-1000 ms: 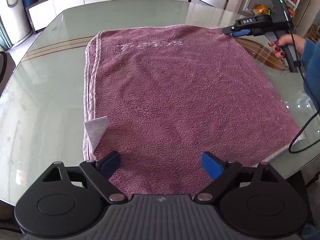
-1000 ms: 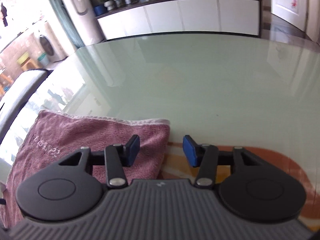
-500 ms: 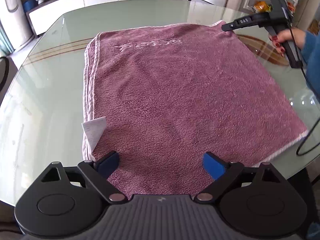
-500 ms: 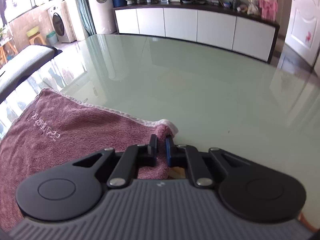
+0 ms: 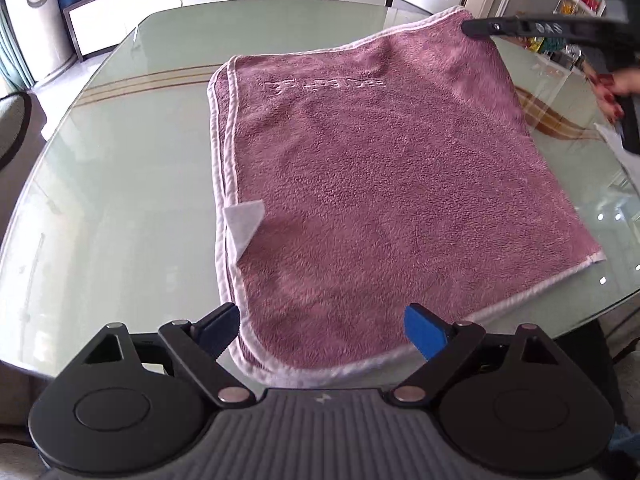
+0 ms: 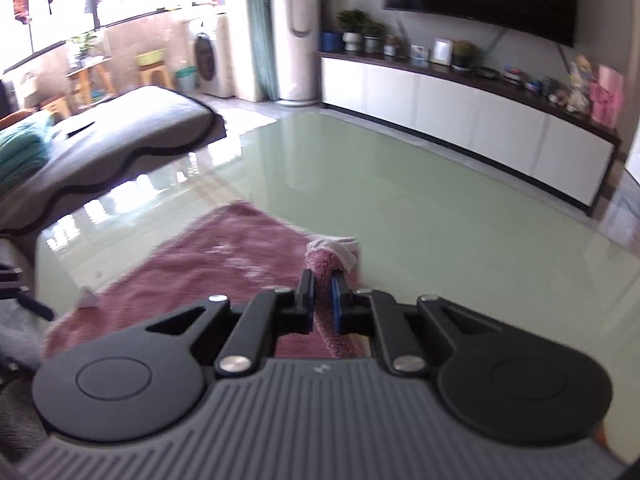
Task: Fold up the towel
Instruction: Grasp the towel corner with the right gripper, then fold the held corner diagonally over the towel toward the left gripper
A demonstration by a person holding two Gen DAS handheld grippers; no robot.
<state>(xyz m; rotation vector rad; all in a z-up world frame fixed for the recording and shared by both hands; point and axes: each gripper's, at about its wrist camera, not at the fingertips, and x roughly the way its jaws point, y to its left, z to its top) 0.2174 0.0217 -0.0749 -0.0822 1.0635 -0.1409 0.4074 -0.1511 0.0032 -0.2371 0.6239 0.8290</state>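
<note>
Since the earlier frames, the far right corner of the mauve towel (image 5: 384, 184) has been pinched and lifted off the glass surface (image 5: 120, 184) by the right gripper (image 6: 322, 300), whose jaws were spread beside that corner a second ago and are now clamped on a bunched fold of the pile. In the right wrist view the white-trimmed corner is seen poking up between the pads. The rest of the towel is spread flat on the surface, folded double, with its white piping stacked along the left edge, embossed lettering near the far edge and a white care label (image 5: 245, 222) turned out at the left hem. The near hem is seen just beyond the left gripper (image 5: 320, 330), whose jaws are held wide apart with the near left corner between them, nothing gripped. A hand (image 5: 612, 94) with red nails is seen at the right edge, around the right gripper's handle.
</note>
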